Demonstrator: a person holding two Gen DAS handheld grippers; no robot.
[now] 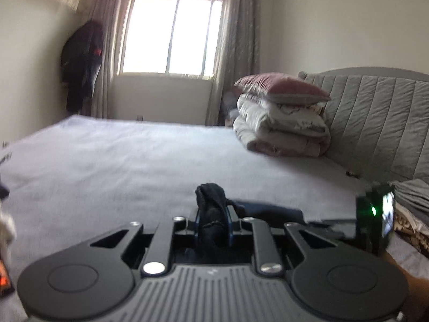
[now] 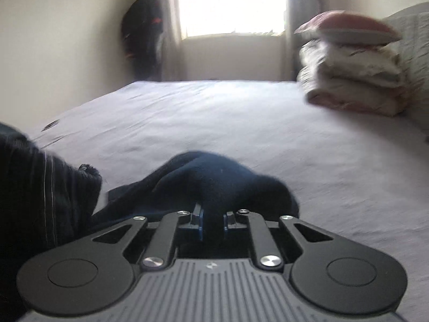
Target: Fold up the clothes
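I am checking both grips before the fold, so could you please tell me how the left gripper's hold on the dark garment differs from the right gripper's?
The left gripper pinches a narrow bunch of the dark garment that stands up above its fingers; the right gripper grips a broad mound that spreads wider than its fingers. Bed sheet shows right past the left bunch, while cloth hides the right fingertips. Both are shut on the same dark fabric above the bed.

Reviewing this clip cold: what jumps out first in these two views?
The dark garment bunched between the blue fingers of each gripper: the left gripper and the right gripper are both shut on it, low over the pale bed sheet. Behind, a bright window and folded bedding stacked against the grey headboard.
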